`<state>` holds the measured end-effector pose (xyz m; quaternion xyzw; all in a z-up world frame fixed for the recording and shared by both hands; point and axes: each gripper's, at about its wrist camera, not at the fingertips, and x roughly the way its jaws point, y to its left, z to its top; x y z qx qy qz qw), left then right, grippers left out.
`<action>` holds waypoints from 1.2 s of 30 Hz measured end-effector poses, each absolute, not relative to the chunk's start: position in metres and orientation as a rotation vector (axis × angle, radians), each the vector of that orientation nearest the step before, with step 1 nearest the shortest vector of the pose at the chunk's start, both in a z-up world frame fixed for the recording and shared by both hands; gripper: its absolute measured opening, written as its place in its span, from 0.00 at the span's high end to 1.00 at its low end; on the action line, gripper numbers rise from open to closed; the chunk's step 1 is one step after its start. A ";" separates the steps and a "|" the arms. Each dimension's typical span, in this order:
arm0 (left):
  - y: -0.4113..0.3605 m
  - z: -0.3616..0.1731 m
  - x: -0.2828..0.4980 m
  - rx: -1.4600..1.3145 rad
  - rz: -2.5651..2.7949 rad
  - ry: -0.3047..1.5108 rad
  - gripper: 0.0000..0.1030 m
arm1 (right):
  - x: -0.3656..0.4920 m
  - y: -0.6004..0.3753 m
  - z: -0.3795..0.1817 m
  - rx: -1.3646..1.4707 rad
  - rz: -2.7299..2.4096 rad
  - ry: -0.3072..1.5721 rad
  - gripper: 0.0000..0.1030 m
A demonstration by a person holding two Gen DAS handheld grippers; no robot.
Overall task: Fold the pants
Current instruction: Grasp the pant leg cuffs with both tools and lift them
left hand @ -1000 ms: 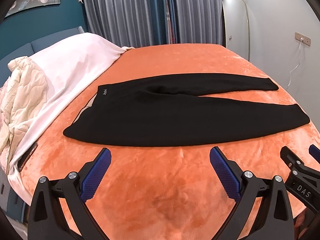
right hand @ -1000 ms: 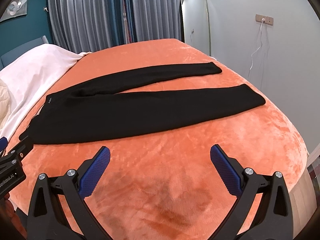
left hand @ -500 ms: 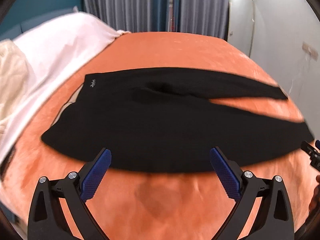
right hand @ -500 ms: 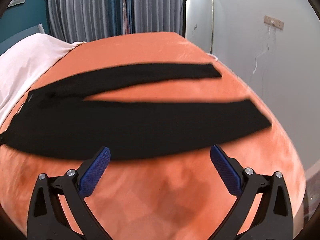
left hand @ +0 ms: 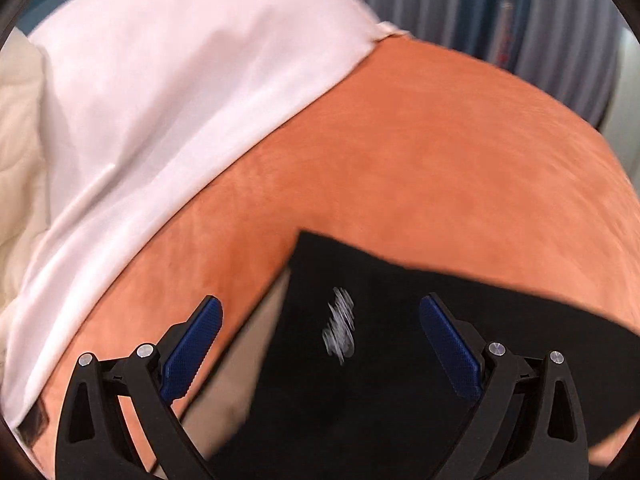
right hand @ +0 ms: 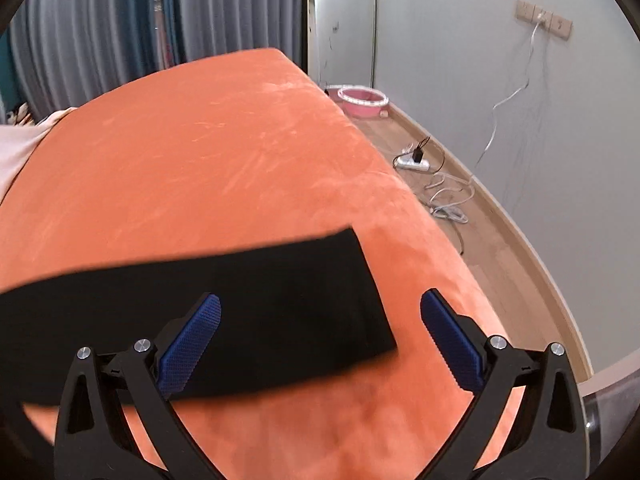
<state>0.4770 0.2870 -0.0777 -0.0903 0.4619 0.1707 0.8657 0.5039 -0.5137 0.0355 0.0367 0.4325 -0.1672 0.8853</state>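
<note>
Orange plush covers the bed, with a white sheet bunched along its left side and grey curtains behind. Black pants lie flat on the bed. In the left wrist view the left gripper hangs over the waistband end, where a blurred white logo shows between its 2 blue pads; its jaws stand wide apart and grip nothing. In the right wrist view the right gripper hangs over the cuff end of a pant leg, whose squared hem lies between the pads; its jaws are also spread wide, holding nothing. Whether either gripper touches the cloth cannot be told. Beyond the bed's right edge, a wooden floor carries a power strip, loose cables and a pink bowl.
</note>
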 end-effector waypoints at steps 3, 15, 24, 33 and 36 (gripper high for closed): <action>0.310 -0.108 0.512 -0.252 0.361 1.055 0.05 | 0.539 -0.530 0.018 0.120 -0.351 0.946 0.05; 0.319 -0.135 0.540 -0.275 0.307 1.102 0.73 | 0.585 -0.541 -0.033 0.191 -0.317 1.005 0.51; 0.320 -0.024 0.429 -0.328 0.096 0.850 0.81 | 0.502 -0.519 0.067 0.186 -0.091 0.793 0.83; 0.343 0.002 0.261 -0.240 0.032 0.831 0.81 | 0.307 -0.528 0.128 0.006 0.035 0.637 0.82; 0.356 -0.051 0.234 -0.209 0.099 0.941 0.81 | 0.268 -0.544 0.081 -0.001 0.021 0.748 0.82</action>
